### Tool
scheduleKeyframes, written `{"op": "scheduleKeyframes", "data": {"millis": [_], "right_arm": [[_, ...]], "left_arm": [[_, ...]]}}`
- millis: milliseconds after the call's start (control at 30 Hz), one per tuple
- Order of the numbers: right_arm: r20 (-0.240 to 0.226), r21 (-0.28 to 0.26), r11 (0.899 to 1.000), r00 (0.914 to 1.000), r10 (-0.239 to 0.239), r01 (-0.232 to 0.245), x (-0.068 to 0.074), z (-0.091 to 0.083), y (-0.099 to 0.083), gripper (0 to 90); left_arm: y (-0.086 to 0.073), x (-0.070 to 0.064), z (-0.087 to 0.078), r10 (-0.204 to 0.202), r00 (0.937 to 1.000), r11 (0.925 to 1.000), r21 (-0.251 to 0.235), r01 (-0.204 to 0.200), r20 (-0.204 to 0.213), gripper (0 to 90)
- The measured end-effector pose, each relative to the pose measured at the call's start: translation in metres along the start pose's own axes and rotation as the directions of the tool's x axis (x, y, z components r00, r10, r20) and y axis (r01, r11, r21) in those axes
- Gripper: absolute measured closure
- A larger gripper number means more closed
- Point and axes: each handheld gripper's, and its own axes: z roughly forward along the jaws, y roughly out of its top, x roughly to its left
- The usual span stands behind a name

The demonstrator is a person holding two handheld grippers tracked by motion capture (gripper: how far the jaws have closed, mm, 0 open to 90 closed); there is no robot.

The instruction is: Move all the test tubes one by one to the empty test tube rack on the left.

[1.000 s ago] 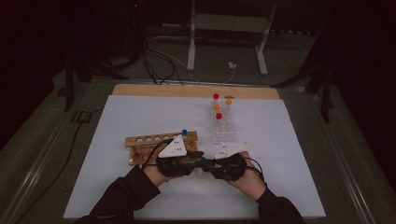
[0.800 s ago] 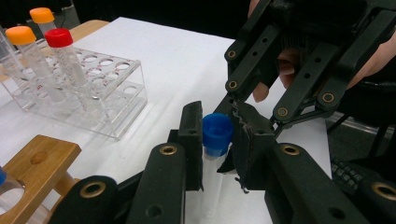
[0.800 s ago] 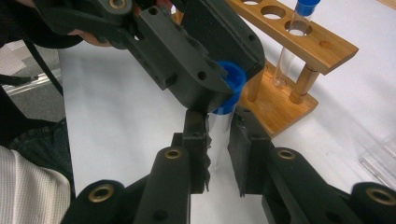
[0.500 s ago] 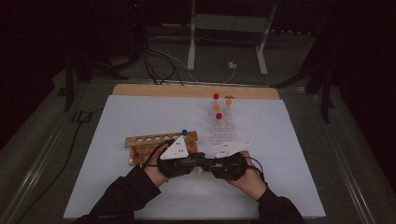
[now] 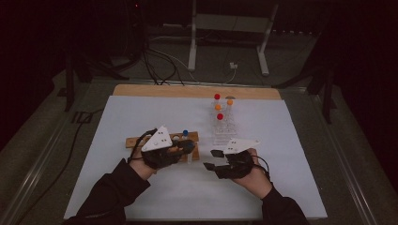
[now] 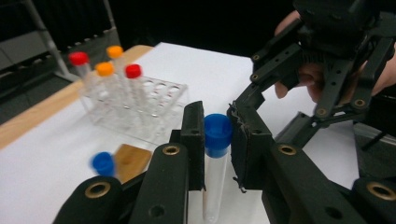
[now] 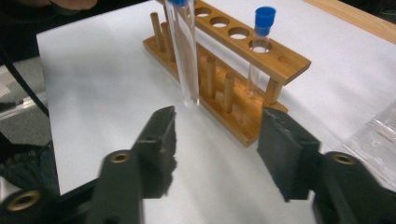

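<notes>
High view: the left gripper [image 5: 187, 146] partly hides the wooden tube rack [image 5: 136, 140] near the white sheet's centre. Left gripper view: jaws clamp the blue-capped clear tube [image 6: 215, 158]. Right gripper view: right gripper [image 7: 217, 140] gapes empty; tube top cropped.

Both forearms come in from the table's near edge, the left gripper [image 5: 187, 146] pointing toward the right one with its jaws clamped together on something, while the right gripper [image 5: 212, 159] sits just beside it, jaws spread wide apart.
</notes>
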Motion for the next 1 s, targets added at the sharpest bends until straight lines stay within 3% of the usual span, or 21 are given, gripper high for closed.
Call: {"op": "scheduleKeyframes", "data": {"millis": [100,400,633,800,1000], "right_arm": [[0.016,-0.014,1.000,0.9997,0.018,-0.017,-0.002,-0.002,0.001,34.4],[0.038,-0.041,0.998,0.9981,0.048,-0.047,-0.006,-0.007,0.002,16.9],[0.064,-0.049,0.997,0.9957,0.067,-0.064,-0.007,-0.009,0.003,2.5],[0.040,-0.054,0.997,0.9977,0.055,-0.053,-0.008,-0.010,0.001,0.0],[0.041,-0.057,0.996,0.9969,0.067,-0.065,-0.011,-0.012,0.001,0.0]], "left_arm": [[0.003,0.007,-0.008,-0.006,0.9997,0.9999,-0.014,0.005,-0.024,77.5],[0.016,0.025,-0.019,-0.008,0.9959,0.9998,-0.021,0.006,-0.090,77.5],[0.020,0.043,-0.019,-0.011,0.9876,0.9996,-0.029,0.007,-0.157,77.5],[0.015,0.054,-0.016,-0.028,0.9809,0.9992,-0.034,0.022,-0.193,77.5],[0.004,0.061,-0.005,-0.063,0.9772,0.9978,-0.031,0.058,-0.203,77.5]]}}
